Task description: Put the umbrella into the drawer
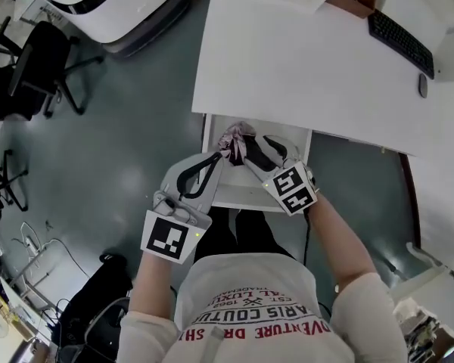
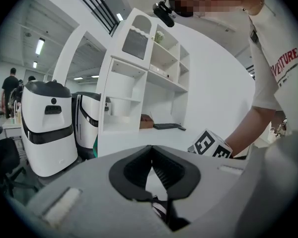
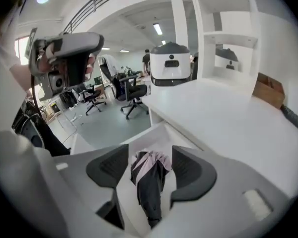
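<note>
The folded pink and black umbrella [image 1: 236, 141] lies in the open white drawer [image 1: 234, 192] under the desk [image 1: 303, 66]. In the right gripper view the umbrella [image 3: 150, 182] rests on the drawer floor [image 3: 156, 133] below my right gripper [image 3: 150, 157]. Its jaws stand wide apart and the pads do not touch the umbrella. From the head view the right gripper [image 1: 271, 148] hovers over the drawer's right half. My left gripper [image 1: 218, 159] hangs over the drawer's left front. That gripper [image 2: 150, 152] has its fingertips meeting and nothing gripped.
A keyboard [image 1: 401, 40] and a mouse [image 1: 422, 85] lie on the desk's far right. Office chairs [image 1: 38, 66] and a white machine [image 1: 121, 6] stand on the floor to the left. A black bag [image 1: 98, 293] lies near my left side.
</note>
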`<state>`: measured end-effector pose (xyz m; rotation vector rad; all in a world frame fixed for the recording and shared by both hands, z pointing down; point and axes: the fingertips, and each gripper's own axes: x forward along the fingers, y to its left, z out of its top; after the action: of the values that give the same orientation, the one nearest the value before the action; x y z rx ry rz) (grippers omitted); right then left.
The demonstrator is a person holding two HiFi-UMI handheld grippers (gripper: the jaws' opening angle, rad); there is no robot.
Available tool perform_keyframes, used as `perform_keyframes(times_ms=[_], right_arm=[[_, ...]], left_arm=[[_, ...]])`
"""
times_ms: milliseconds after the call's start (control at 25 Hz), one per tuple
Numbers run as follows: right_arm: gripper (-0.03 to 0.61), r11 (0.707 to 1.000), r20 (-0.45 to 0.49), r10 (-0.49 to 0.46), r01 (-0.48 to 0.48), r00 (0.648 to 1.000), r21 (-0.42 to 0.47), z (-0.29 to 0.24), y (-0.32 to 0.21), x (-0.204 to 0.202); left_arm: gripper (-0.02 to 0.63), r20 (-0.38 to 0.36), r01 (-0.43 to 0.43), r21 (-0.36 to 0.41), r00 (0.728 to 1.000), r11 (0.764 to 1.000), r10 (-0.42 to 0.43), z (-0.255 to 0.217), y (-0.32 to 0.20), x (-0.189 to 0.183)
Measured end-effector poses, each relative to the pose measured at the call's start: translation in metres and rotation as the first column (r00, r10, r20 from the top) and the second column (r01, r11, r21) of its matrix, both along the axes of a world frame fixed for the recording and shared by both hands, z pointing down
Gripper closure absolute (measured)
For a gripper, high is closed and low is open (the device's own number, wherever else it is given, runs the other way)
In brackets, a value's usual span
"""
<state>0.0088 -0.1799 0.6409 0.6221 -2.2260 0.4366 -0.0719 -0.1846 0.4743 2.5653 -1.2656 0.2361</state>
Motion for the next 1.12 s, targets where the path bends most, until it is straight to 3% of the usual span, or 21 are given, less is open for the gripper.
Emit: perform_keyframes(times_ms=[80,240,280,400,520,880,1000,1120], right_arm=[[0.379,0.997,0.051,0.046,-0.049,0.998,0.053,-0.036,-0.007,0.002],[0.463,0.976,0.148,0.135,-0.157,0.98,0.149,-0.106,-0.02,0.014],[0.513,0.969,0.158,0.151,-0.177,0.976,0.17,-0.122,-0.022,0.018],[0.578,0.953,0.21,0.2,-0.24,0.957,0.183,-0.166,-0.023,0.029],[0.578,0.929,0.285,0.205,-0.278,0.936,0.245,-0.211,-0.026,0.038],[0.578,0.811,0.36,0.153,-0.325,0.92,0.486,-0.32,-0.037,0.067],[0.578,0.777,0.382,0.137,-0.338,0.914,0.531,-0.346,-0.036,0.073],[0.578,0.749,0.409,0.136,-0.364,0.902,0.554,-0.365,-0.039,0.077]], left_arm=[[0.609,-0.003,0.002,0.026,1.0,1.0,-0.002,-0.021,0.002,0.003],[0.611,-0.01,-0.012,0.068,1.0,0.998,0.012,-0.062,0.003,0.009],[0.61,-0.01,-0.017,0.078,1.0,0.997,0.018,-0.073,0.002,0.011],[0.61,-0.004,-0.02,0.102,1.0,0.995,0.021,-0.104,0.003,0.017],[0.609,0.012,-0.046,0.146,0.999,0.988,0.045,-0.129,0.001,0.026],[0.609,0.049,-0.072,0.216,0.997,0.974,0.062,-0.189,-0.011,0.031],[0.61,0.071,-0.08,0.239,0.995,0.968,0.064,-0.208,-0.012,0.032],[0.609,0.048,-0.066,0.244,0.997,0.968,0.056,-0.22,-0.018,0.03]])
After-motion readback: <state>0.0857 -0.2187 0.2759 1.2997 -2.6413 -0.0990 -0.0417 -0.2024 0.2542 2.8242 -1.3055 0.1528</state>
